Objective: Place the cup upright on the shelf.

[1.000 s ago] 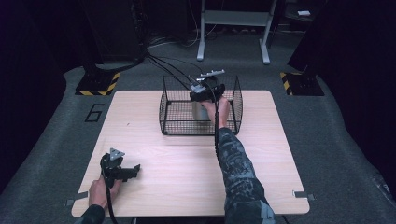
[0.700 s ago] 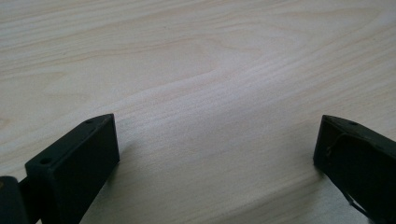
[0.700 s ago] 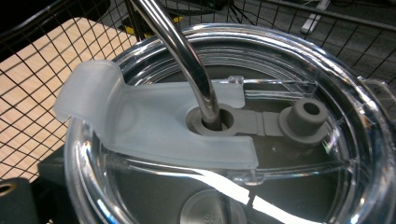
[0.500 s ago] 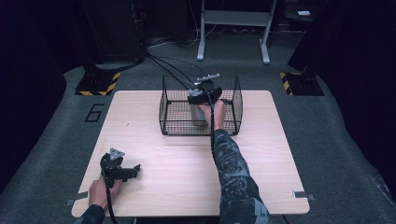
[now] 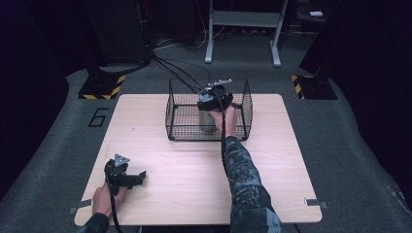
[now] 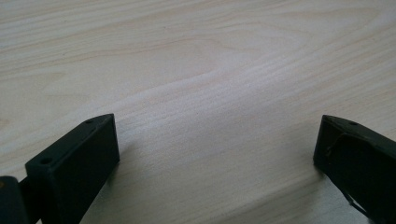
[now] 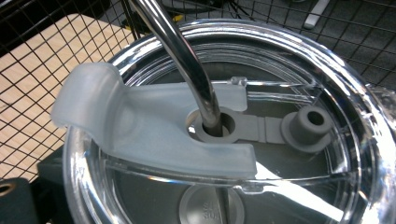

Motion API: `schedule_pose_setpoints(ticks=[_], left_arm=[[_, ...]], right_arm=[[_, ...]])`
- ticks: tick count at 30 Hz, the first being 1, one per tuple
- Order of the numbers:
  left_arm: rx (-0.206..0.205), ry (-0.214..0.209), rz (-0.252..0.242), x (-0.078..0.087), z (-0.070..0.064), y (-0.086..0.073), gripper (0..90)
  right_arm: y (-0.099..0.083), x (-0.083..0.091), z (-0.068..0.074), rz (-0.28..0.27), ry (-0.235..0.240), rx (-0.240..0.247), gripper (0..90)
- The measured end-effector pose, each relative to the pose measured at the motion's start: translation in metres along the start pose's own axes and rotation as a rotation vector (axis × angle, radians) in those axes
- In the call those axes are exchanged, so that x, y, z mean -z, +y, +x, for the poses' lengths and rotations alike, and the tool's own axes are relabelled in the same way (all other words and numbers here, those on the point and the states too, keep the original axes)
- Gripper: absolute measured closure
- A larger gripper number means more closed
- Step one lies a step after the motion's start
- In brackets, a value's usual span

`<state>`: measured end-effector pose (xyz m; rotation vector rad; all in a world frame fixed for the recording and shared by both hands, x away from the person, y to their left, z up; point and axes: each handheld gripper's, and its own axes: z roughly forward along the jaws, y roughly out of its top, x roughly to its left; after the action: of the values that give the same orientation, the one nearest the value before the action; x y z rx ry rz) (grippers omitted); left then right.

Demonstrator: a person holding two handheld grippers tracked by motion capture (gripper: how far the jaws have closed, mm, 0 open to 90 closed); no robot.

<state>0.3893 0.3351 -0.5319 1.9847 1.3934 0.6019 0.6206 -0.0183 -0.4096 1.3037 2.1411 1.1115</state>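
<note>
Steel and clear plastic mark the thing in hand: a metal tumbler (image 5: pixel 209 120) stands upright inside the black wire basket (image 5: pixel 180 127), which sits at the far middle of the pale wooden bench (image 5: pixel 194 165). The right tool (image 5: pixel 212 99) is down in the basket at the tumbler's top, with the person's right hand (image 5: pixel 226 119) just beside the cup and the patterned sleeve (image 5: pixel 243 179) stretching back across the bench. In the right gripper view the camera looks closely down on the tumbler's clear lid (image 7: pixel 327 70), where a bent metal straw (image 7: pixel 187 60) runs into a grey grommet and a frosted tab (image 7: pixel 140 126) lies across the lid; the basket's mesh and a strip of bench show behind. Whether this tool is clenched on the tumbler cannot be told, since its jaws are mostly hidden under the lid. The left tool (image 5: pixel 127 177) rests on the bench near the front left corner, well apart from the basket, held by the left hand (image 5: pixel 104 199). In the left gripper view its jaws stand wide apart over bare wood, released and holding nothing.
</note>
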Motion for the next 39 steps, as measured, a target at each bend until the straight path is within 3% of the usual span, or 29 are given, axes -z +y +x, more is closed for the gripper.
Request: schedule_pose_setpoints(ticks=[1, 2, 12, 16, 20, 30, 32, 34, 39], left_arm=[[0.015, 0.001, -0.010, -0.001, -0.001, 0.000, 0.0], [0.000, 0.000, 0.000, 0.000, 0.000, 0.000, 0.1], [-0.001, 0.000, 0.000, 0.000, 0.000, 0.000, 0.1], [0.015, 0.002, -0.012, -0.001, -0.001, 0.000, 0.1], [0.014, 0.002, -0.013, -0.001, -0.001, 0.000, 0.1], [0.007, 0.000, -0.007, -0.001, -0.001, 0.000, 0.1], [0.007, 0.000, -0.007, -0.001, -0.001, 0.000, 0.1], [0.006, 0.000, -0.007, -0.001, -0.001, 0.000, 0.1], [0.008, 0.000, -0.009, -0.001, -0.001, 0.000, 0.1]], right_arm=[[-0.001, 0.000, 0.000, -0.003, -0.001, 0.007, 2.9], [0.000, 0.001, 0.001, -0.002, 0.000, 0.015, 2.7], [0.000, -0.001, 0.001, 0.050, 0.027, 0.015, 0.0], [0.001, 0.006, 0.000, 0.052, 0.050, 0.019, 0.0], [0.002, 0.021, -0.004, 0.049, 0.061, 0.014, 0.0], [-0.002, 0.048, -0.003, 0.049, 0.086, 0.061, 0.0], [-0.002, 0.056, -0.004, 0.041, 0.090, 0.077, 0.0], [-0.003, 0.065, -0.002, 0.031, 0.105, 0.061, 0.0], [-0.007, 0.090, 0.003, 0.020, 0.123, 0.100, 0.0]])
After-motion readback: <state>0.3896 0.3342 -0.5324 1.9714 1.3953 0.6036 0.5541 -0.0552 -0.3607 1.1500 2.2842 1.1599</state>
